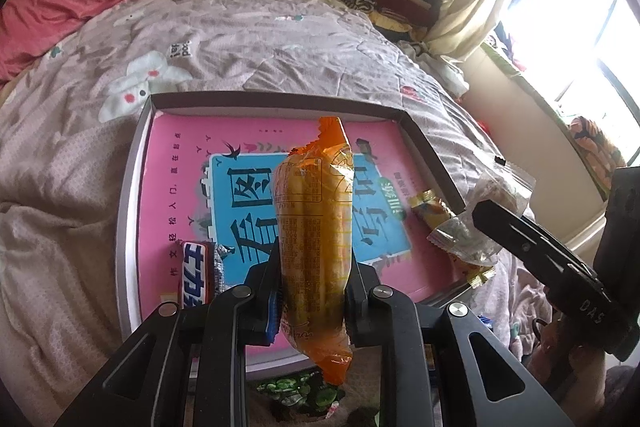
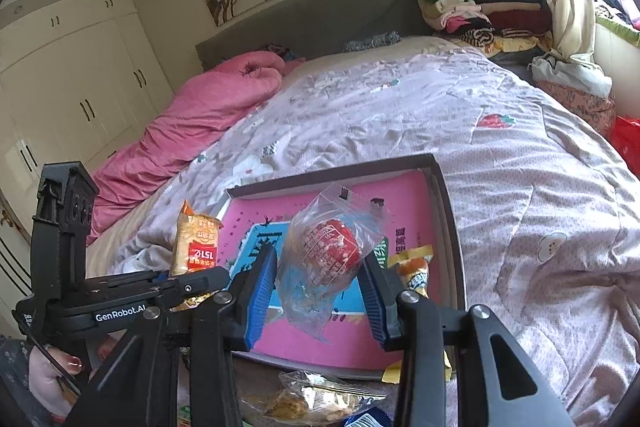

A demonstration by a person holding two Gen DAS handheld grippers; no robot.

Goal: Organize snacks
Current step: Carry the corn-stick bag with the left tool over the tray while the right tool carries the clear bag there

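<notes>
Left wrist view
- Left gripper (image 1: 310,301): jaws gripping an orange packet (image 1: 314,227) at its lower half, holding it upright above the tray.
- Tray (image 1: 132,187): lying on the quilt (image 1: 280,39); pink floor showing a blue panel.
- Blue bar (image 1: 196,275): lying on the tray floor at its near left.
- Yellow snack (image 1: 430,209): lying by the tray's right wall.
- Right gripper (image 1: 520,239): reaching in from the right, carrying a clear pouch (image 1: 480,211).

Right wrist view
- Right gripper (image 2: 320,291): jaws partly apart, clamping the clear pouch (image 2: 328,259) holding a red item, above the tray (image 2: 450,227).
- Left gripper: its fingertips hidden; carrying the orange packet (image 2: 194,245) at the left.
- Yellow snack (image 2: 414,269): lying in the tray near its right wall.
- Loose packets (image 2: 316,397): lying on the quilt (image 2: 520,187) just before the tray.
</notes>
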